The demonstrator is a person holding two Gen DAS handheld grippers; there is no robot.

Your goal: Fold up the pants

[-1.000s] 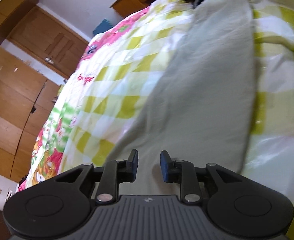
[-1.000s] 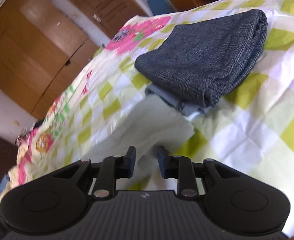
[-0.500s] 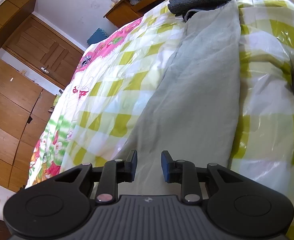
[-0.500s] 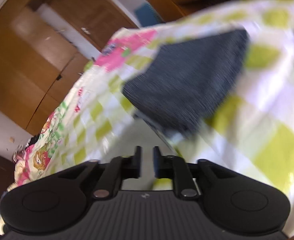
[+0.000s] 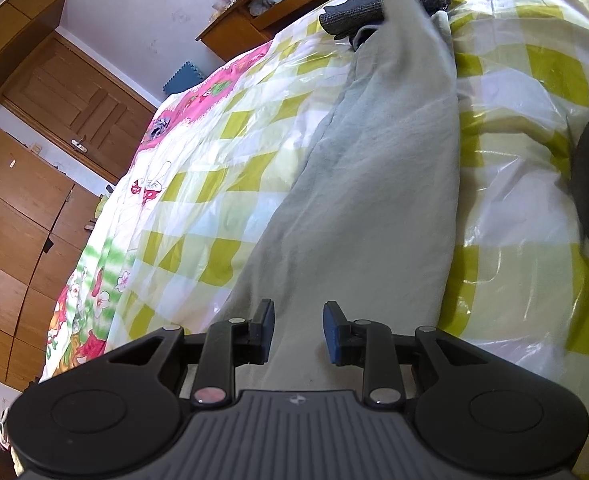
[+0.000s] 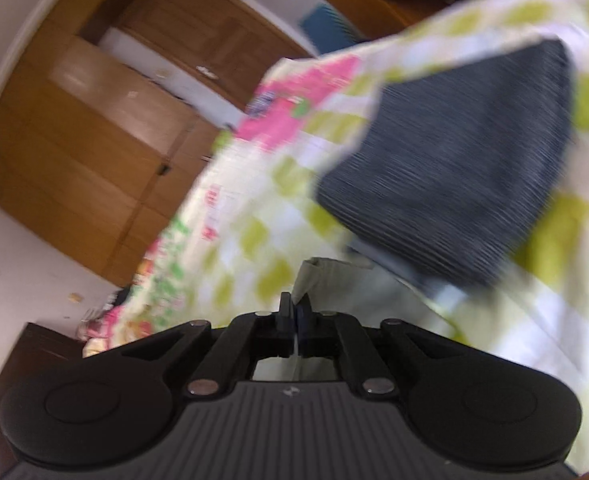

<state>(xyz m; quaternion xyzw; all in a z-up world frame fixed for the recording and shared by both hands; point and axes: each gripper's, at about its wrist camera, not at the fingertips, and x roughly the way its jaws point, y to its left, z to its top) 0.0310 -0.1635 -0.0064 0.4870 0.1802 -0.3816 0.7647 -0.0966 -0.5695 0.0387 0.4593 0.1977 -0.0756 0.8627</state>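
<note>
Pale grey-green pants (image 5: 378, 184) lie stretched lengthwise on the checked bedspread (image 5: 230, 168), running away from me in the left wrist view. My left gripper (image 5: 298, 326) is open over the near end of the pants, with cloth between and below its fingers. My right gripper (image 6: 295, 314) is shut on the far end of the pants (image 6: 322, 276) and holds a fold of the cloth lifted. The right wrist view is blurred by motion.
A folded dark grey garment (image 6: 454, 184) lies on the bed just beyond the pants' far end; it also shows in the left wrist view (image 5: 354, 16). A wooden wardrobe (image 5: 18, 216) and door stand left. A wooden shelf (image 5: 286, 4) is behind the bed.
My right gripper has closed on the far end of the pants and lifted it. My left gripper stays open and has risen a little over the near end.
</note>
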